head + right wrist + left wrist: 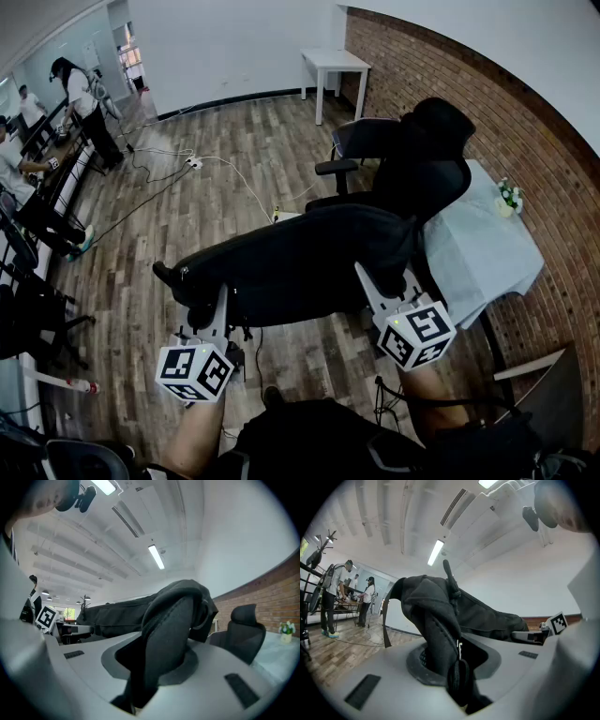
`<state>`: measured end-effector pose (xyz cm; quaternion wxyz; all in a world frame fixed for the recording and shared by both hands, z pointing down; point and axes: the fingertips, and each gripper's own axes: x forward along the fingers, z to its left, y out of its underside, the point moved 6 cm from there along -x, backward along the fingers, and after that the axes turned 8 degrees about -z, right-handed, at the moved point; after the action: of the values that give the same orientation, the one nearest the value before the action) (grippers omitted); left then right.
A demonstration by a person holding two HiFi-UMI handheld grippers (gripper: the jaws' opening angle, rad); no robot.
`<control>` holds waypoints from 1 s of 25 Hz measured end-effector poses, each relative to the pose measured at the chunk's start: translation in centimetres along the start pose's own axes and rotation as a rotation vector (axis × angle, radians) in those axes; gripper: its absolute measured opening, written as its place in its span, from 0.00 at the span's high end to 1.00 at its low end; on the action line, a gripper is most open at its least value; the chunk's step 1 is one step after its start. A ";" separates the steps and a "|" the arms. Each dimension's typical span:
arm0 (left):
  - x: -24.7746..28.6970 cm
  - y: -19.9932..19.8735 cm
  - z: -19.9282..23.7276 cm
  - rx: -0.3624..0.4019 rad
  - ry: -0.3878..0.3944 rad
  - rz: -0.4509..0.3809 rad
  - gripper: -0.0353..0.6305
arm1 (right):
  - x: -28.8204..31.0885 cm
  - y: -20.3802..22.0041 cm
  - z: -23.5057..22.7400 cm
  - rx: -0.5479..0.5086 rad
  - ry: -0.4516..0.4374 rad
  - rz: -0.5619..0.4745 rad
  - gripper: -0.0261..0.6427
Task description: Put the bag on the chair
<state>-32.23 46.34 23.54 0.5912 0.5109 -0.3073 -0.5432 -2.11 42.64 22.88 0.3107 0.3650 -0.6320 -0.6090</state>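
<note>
A long black bag (291, 262) hangs level in the air between my two grippers, above the wooden floor. The left gripper (221, 302) is shut on the bag's left end, and the left gripper view shows a fold of black fabric (440, 634) pinched between the jaws. At the bag's right end the right gripper (366, 278) is shut too, with a thick padded strap (171, 634) clamped in its jaws. The black office chair (422, 159) stands just behind the bag, its seat largely hidden by the bag, and it also shows in the right gripper view (246, 632).
A table under a pale cloth (487, 248) with a small flower pot (509, 197) stands right of the chair, against the brick wall. A white table (333, 64) is at the back. Cables (187, 164) lie on the floor. People (80, 98) work at desks far left.
</note>
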 end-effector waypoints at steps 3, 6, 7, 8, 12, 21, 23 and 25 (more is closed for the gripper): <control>0.2 0.1 -0.2 -0.003 0.012 -0.008 0.81 | 0.1 0.0 -0.4 0.005 0.000 -0.002 0.81; 0.1 0.0 0.0 -0.006 0.012 -0.006 0.81 | 0.1 -0.3 0.0 0.000 0.006 0.002 0.81; 0.0 0.0 0.2 -0.006 0.014 -0.007 0.81 | 0.2 -0.3 0.2 -0.001 0.007 0.003 0.81; -0.1 0.0 0.4 -0.006 0.014 -0.007 0.81 | 0.2 -0.2 0.4 -0.002 0.007 0.003 0.81; -0.2 -0.2 0.7 -0.006 0.017 -0.004 0.81 | 0.5 0.2 0.5 0.000 0.001 -0.007 0.81; 0.6 -0.7 1.8 -0.010 0.024 -0.023 0.81 | 1.4 -0.3 0.8 -0.013 -0.046 -0.031 0.81; 0.9 -0.8 2.2 -0.011 0.023 -0.020 0.81 | 2.0 -0.2 0.9 -0.011 -0.038 -0.028 0.81; 1.0 -0.8 2.8 -0.015 0.024 -0.014 0.81 | 2.3 0.0 1.3 -0.007 -0.031 -0.024 0.81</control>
<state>-34.83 44.75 23.43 0.5948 0.5153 -0.2925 -0.5433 -4.44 41.45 22.67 0.2949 0.3619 -0.6303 -0.6204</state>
